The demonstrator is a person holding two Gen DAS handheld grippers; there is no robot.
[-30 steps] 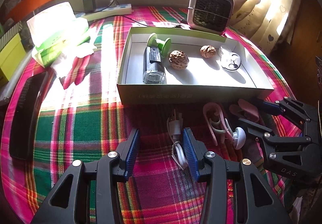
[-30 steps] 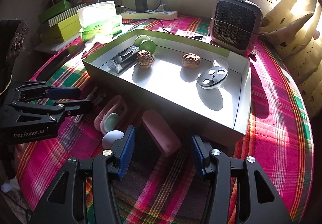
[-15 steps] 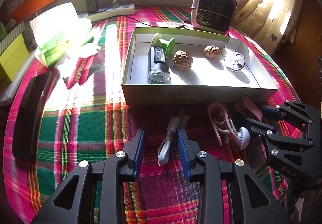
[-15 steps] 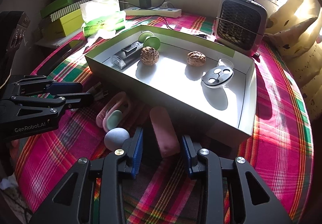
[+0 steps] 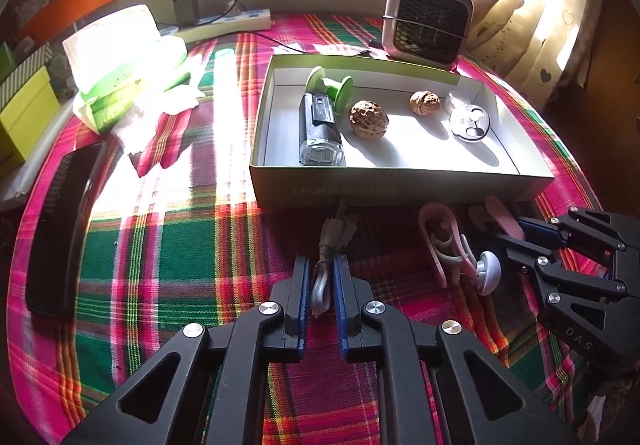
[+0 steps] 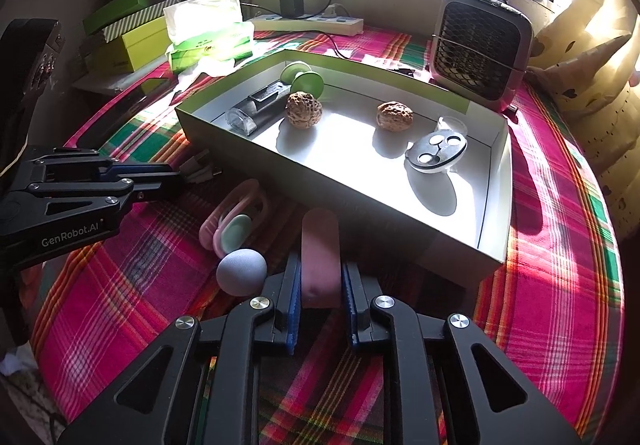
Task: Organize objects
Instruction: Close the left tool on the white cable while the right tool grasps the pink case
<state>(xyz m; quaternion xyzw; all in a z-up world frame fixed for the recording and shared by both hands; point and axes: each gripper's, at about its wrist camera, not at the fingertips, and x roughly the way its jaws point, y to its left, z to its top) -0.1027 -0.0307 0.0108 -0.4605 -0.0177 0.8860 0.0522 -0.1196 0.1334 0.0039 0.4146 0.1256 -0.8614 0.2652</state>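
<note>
Plaid cloth (image 5: 192, 229) in pink, green and yellow covers the desk, and a shallow open box (image 5: 400, 189) sits on it in strong sunlight. Inside the box lie a dark torch (image 5: 320, 129), a green spool (image 5: 330, 87), two walnuts (image 5: 369, 119) and a small round grey case (image 5: 470, 123).

The left tongs (image 5: 322, 277) have just been closing and now pinch a bundled white cable (image 5: 322, 285) lying on the cloth just in front of the box's near wall; the cable's plug end reaches toward that wall. The right tongs (image 6: 320, 285) have likewise just been closing and now squeeze a pink oblong case (image 6: 320, 257) that lies on the cloth in the shadow beside the box's near wall, its far end pointing at the box.

Between the two tongs, on the cloth, lie a pink clip-like thing (image 6: 236, 217) and a pale grey ball (image 6: 241, 271), the ball just beside the right tongs' left finger.

A small heater (image 6: 480, 49) stands behind the box, a green tissue pack (image 5: 128, 85) lies to its left, and a power strip (image 5: 224, 21) lies along the far edge.
</note>
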